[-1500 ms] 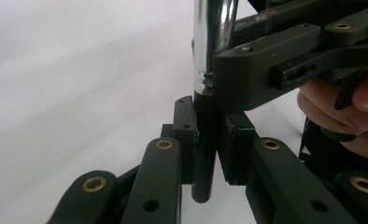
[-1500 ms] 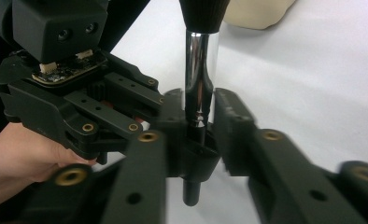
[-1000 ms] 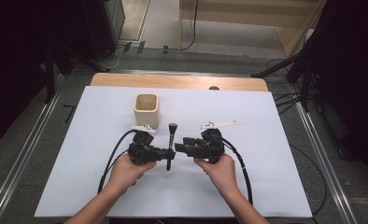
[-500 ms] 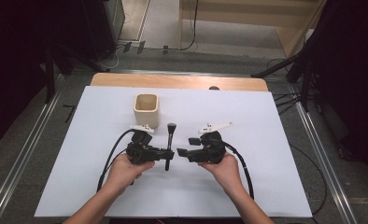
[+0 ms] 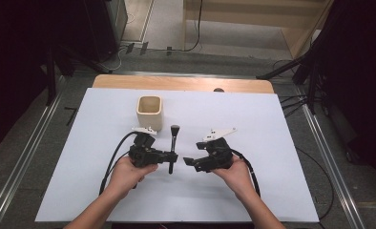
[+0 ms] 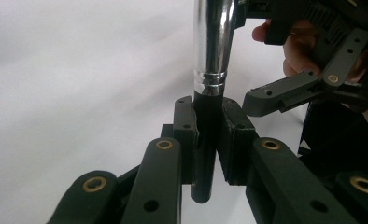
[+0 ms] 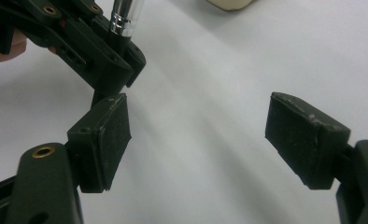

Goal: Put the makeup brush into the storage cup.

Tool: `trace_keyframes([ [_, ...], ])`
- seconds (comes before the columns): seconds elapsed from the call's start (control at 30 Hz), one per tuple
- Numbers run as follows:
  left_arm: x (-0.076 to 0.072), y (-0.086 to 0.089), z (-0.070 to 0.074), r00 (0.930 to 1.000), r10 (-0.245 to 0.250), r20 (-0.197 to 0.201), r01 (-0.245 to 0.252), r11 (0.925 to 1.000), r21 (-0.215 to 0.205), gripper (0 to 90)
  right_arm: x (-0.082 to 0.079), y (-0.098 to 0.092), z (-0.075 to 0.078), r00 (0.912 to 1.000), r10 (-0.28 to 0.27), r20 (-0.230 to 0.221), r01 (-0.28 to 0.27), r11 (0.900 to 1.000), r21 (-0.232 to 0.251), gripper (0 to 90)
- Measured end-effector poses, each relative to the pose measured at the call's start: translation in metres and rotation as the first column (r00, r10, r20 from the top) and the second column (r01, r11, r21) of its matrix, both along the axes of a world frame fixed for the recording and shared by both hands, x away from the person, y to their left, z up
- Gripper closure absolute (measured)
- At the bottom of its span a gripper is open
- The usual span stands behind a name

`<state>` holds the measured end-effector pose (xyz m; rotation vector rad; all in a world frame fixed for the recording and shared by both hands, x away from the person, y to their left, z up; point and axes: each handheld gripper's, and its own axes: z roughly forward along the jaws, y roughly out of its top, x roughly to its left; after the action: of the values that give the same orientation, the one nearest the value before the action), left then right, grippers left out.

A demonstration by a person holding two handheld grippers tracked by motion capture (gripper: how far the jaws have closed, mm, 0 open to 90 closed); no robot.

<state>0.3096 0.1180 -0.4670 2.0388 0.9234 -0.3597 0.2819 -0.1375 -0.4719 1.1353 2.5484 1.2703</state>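
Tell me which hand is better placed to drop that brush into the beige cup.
Left. The left tool is clamped on the brush by its dark handle, with the beige cup just beyond it. The right tool has just been opening, nothing between its pads, and sits farther from the cup.

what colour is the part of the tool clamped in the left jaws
Black; the tool's handle turns shiny silver above the hand-held gripper. Clearest in the left gripper view.

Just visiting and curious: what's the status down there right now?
Left gripper clamped on black-handled makeup brush. Right gripper just opened, nothing between jaws. Beige cup beyond; nothing in the way.
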Motion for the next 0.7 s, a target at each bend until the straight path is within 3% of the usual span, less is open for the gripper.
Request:
trace_keyframes([
  [0.23,0.000,0.001,0.001,1.0000,-0.005,0.000,0.005,1.0000,-0.003,79.7,-0.001,-0.014,-0.001,1.0000,-0.003,0.003,0.003,1.000,0.009,23.8],
  [0.33,0.000,0.001,0.001,1.0000,-0.008,-0.001,0.008,1.0000,-0.005,79.8,-0.002,-0.018,-0.002,0.9998,-0.001,-0.020,0.001,1.000,0.013,26.1],
  [0.7,0.001,0.002,0.001,1.0000,-0.006,-0.001,0.006,1.0000,-0.007,79.7,-0.005,-0.029,-0.006,0.9999,0.010,-0.010,-0.010,1.000,0.001,25.5],
])
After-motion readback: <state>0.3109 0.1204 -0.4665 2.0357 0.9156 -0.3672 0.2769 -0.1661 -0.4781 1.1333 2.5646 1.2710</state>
